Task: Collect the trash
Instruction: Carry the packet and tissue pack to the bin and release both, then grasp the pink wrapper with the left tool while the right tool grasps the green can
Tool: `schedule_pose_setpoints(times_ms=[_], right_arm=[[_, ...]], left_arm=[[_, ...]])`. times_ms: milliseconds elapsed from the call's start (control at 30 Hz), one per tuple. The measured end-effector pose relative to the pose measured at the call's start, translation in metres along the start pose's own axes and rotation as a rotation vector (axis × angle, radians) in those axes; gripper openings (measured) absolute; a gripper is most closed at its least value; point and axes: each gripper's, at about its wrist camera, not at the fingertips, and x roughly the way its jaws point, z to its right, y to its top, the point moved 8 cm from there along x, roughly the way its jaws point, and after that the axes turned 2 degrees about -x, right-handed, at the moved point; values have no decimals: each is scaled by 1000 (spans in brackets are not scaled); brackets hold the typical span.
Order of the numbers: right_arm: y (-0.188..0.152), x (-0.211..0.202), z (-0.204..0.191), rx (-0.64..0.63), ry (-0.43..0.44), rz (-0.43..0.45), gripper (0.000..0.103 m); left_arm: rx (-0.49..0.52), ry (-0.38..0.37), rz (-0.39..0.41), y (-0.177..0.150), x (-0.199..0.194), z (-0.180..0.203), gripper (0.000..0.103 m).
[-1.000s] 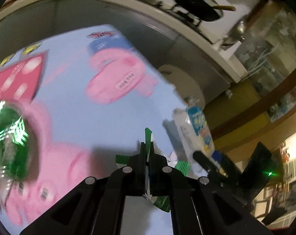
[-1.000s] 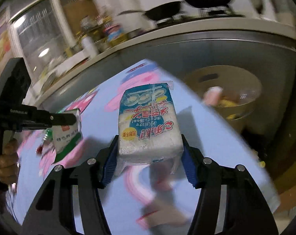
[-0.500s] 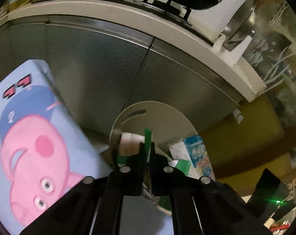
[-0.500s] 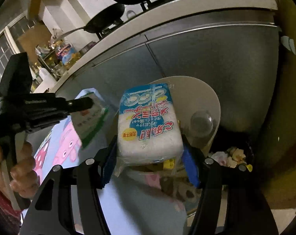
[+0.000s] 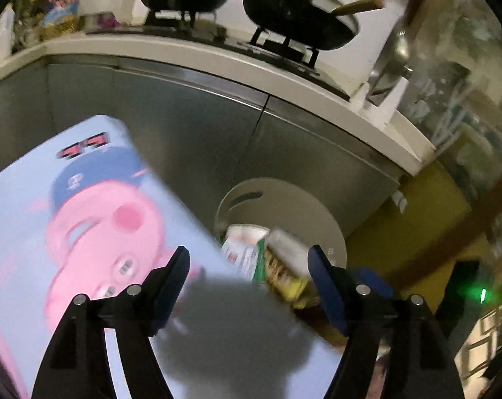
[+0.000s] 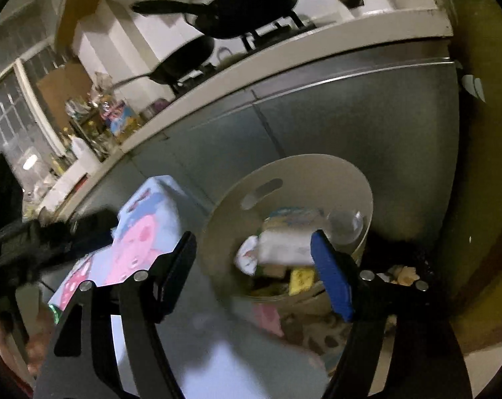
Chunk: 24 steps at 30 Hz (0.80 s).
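Both grippers hang over the far edge of the tabletop (image 5: 84, 232), above the bin (image 6: 317, 179), and both sets of fingers are spread wide with nothing between them. In the left wrist view the left gripper (image 5: 247, 266) frames the carton (image 5: 244, 249), which lies beyond the fingertips inside the bin, leaning on other rubbish. In the right wrist view the right gripper (image 6: 254, 252) is likewise released; the sponge pack (image 6: 284, 249), blurred, sits in the bin ahead of and between the fingers, clear of both. The bin's lid stands open against the steel cabinet (image 6: 350, 116) under the stove.
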Motion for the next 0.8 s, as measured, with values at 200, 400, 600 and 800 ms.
schedule_pose_setpoints(times_ms=[200, 400, 600, 800], right_arm=[[-42, -17, -56, -42, 116, -45, 50], [-93, -10, -131, -94, 262, -191, 47], [-147, 5, -221, -116, 464, -414, 47], [-174, 22, -287, -58, 587, -548, 51]], left_arm=[[27, 67, -5, -87, -68, -31, 73], [-54, 142, -51, -160, -125, -84, 67], [-225, 218, 24, -192, -202, -163, 59], [-509, 152, 150, -184, -264, -257, 59]])
